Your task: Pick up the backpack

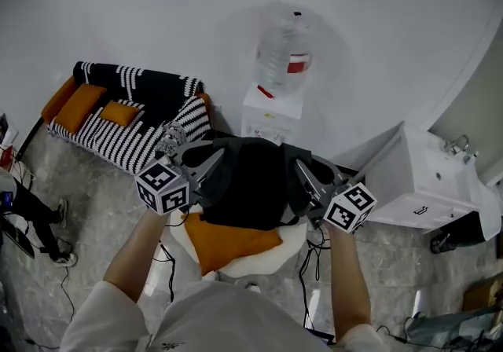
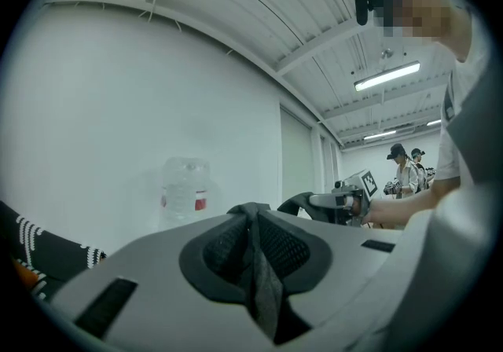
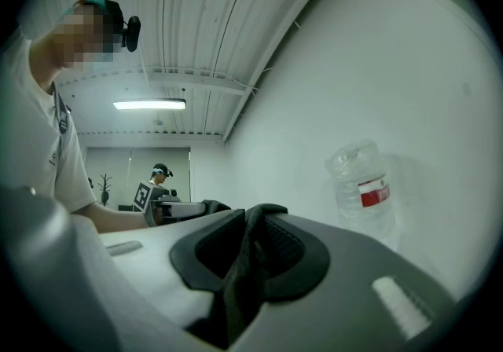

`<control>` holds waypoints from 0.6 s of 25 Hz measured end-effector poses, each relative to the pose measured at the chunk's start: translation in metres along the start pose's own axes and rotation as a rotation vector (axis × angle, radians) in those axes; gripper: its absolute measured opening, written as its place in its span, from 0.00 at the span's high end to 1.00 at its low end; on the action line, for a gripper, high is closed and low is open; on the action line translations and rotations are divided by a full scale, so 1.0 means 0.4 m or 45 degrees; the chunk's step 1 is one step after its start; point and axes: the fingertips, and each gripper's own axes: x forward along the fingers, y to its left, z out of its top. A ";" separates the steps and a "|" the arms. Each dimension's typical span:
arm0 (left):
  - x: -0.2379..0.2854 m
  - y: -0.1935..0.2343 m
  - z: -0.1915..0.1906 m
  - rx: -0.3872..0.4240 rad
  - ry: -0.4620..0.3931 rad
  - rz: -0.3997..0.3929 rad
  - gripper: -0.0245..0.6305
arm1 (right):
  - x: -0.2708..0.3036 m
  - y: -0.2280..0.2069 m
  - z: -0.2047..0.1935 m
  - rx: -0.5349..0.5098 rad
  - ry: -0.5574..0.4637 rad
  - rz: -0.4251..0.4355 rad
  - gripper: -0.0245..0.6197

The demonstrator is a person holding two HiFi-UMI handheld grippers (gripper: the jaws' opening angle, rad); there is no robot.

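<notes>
The black backpack (image 1: 251, 185) hangs between my two grippers above a white seat with an orange cushion (image 1: 232, 242). My left gripper (image 1: 207, 163) is shut on a dark strap (image 2: 258, 264) at the bag's left side. My right gripper (image 1: 303, 175) is shut on another strap (image 3: 240, 276) at the right side. In each gripper view the webbing is pinched between the grey jaws. The left gripper view shows the right gripper (image 2: 346, 199) across from it, and the right gripper view shows the left gripper (image 3: 161, 205).
A large water bottle (image 1: 284, 56) stands on a white box (image 1: 271, 113) against the wall behind the bag. A black-and-white striped sofa (image 1: 130, 119) lies at the left, a white cabinet (image 1: 424, 185) at the right. Cables trail on the floor. Other people stand far off.
</notes>
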 end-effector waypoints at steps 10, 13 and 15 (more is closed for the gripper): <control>-0.006 0.002 0.031 0.025 -0.025 -0.005 0.90 | 0.008 0.009 0.032 -0.032 0.001 0.014 0.87; -0.013 -0.001 0.020 0.023 -0.024 -0.003 0.90 | 0.005 0.015 0.020 -0.027 0.006 0.012 0.87; -0.015 -0.002 0.013 0.017 -0.022 -0.004 0.90 | 0.004 0.014 0.012 -0.020 0.010 0.009 0.87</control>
